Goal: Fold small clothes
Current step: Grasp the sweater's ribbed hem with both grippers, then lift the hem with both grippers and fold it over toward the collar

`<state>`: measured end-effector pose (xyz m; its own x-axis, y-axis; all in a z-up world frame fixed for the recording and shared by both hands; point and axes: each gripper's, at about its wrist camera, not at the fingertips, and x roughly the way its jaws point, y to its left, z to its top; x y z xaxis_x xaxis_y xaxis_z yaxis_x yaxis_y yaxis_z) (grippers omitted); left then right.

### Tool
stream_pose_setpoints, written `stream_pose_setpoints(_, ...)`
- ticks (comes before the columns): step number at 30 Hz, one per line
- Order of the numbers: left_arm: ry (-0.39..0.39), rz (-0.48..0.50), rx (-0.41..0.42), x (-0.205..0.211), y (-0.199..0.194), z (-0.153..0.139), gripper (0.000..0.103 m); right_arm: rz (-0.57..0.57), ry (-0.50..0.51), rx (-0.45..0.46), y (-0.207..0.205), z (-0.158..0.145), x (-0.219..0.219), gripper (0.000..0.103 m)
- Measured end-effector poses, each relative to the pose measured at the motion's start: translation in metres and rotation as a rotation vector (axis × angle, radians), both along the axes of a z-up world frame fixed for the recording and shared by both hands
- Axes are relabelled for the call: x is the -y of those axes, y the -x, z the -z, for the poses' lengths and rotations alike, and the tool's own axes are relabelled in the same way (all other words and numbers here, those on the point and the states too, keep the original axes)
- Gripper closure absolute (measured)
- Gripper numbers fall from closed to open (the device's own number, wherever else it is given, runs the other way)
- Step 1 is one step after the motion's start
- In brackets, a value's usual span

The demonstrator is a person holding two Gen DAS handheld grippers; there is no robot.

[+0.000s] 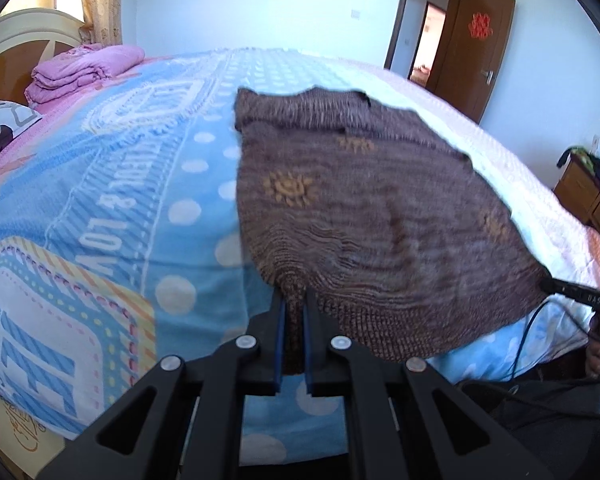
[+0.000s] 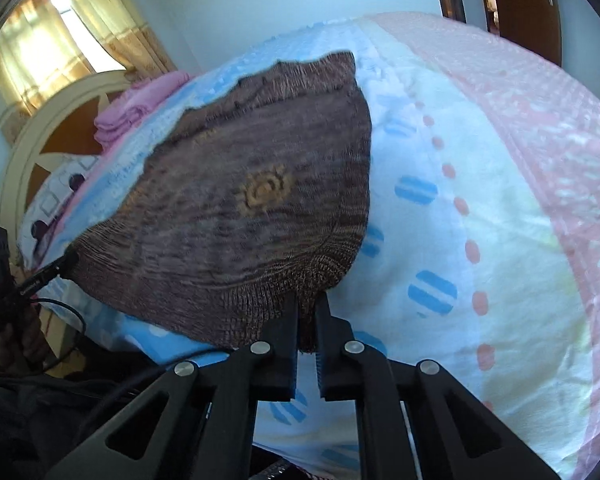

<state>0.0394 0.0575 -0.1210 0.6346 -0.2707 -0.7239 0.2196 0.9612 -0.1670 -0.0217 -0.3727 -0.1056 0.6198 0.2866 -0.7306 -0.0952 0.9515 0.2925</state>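
Note:
A small brown knitted sweater [image 1: 372, 208] with orange sun motifs lies spread on the bed, its near hem lifted. My left gripper [image 1: 294, 296] is shut on the hem's left corner. My right gripper [image 2: 308, 300] is shut on the hem's right corner; the sweater [image 2: 252, 200] stretches away from it. In the left wrist view the right gripper's finger [image 1: 572, 290] shows at the sweater's right edge. In the right wrist view the left gripper's finger [image 2: 48, 274] shows at its left edge.
The bed is covered by a blue, white and pink patterned blanket [image 1: 112, 184]. A folded pink quilt [image 1: 80, 72] and a pillow [image 1: 0, 128] lie by the headboard. A wooden door [image 1: 480, 48] and a bedside cabinet [image 1: 584, 192] stand to the right. Cables [image 1: 540, 360] hang near the bed edge.

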Motion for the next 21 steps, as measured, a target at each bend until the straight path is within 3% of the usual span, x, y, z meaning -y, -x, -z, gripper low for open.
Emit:
stream_pose_setpoints(5,0.048,-0.007,0.04,-0.012,-0.001,-0.021,0.095,0.019,-0.036,0.108,0.01,-0.03,0.009,0.097)
stream_pose_setpoints(11,0.089,-0.002,0.046,-0.015,-0.002,-0.03,0.095,0.035,-0.11,0.136,0.012,-0.043,0.018,0.097)
stream_pose_setpoints(21,0.104,-0.006,0.124,-0.017,-0.033,-0.059,0.096,0.028,-0.093,0.216,-0.022,-0.082,0.015,0.097)
